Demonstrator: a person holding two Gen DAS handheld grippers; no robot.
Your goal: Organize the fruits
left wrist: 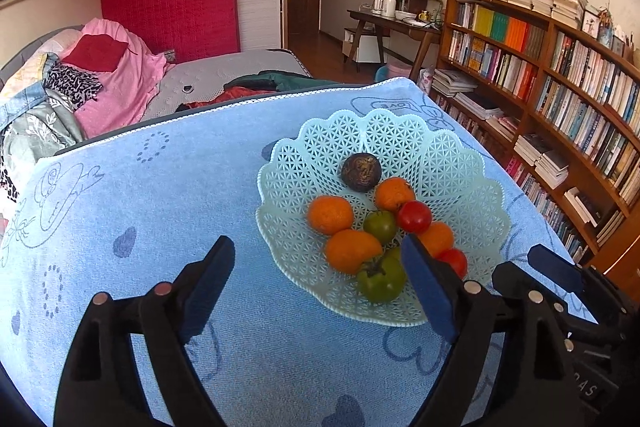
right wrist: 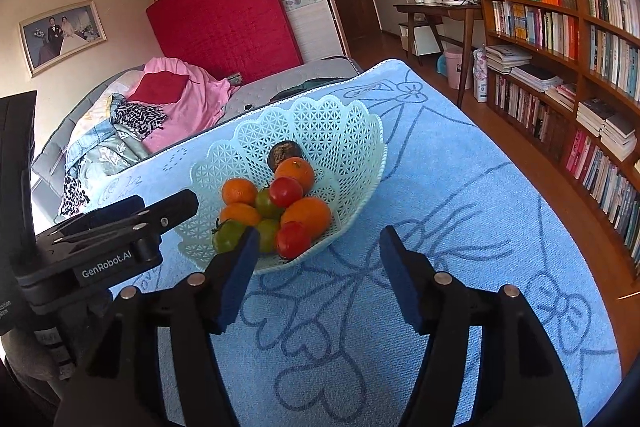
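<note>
A pale green lattice basket (left wrist: 440, 147) stands on a blue towel-covered table (left wrist: 160, 195); it also shows in the right wrist view (right wrist: 344, 131). It holds several oranges (left wrist: 330, 214), red tomatoes (left wrist: 414, 215), green tomatoes (left wrist: 380, 281) and a dark brown fruit (left wrist: 361, 171). My left gripper (left wrist: 320, 267) is open and empty, just in front of the basket's near rim. My right gripper (right wrist: 318, 255) is open and empty, beside the basket's near right rim. The right gripper's body shows in the left wrist view (left wrist: 556, 267), and the left gripper's body shows in the right wrist view (right wrist: 120, 227).
A bed (left wrist: 224, 75) piled with clothes lies behind the table. A tall bookshelf (left wrist: 560, 75) runs along the right wall. A wooden desk (left wrist: 400, 23) stands at the back, and the table's right edge (right wrist: 560, 227) drops to the wooden floor.
</note>
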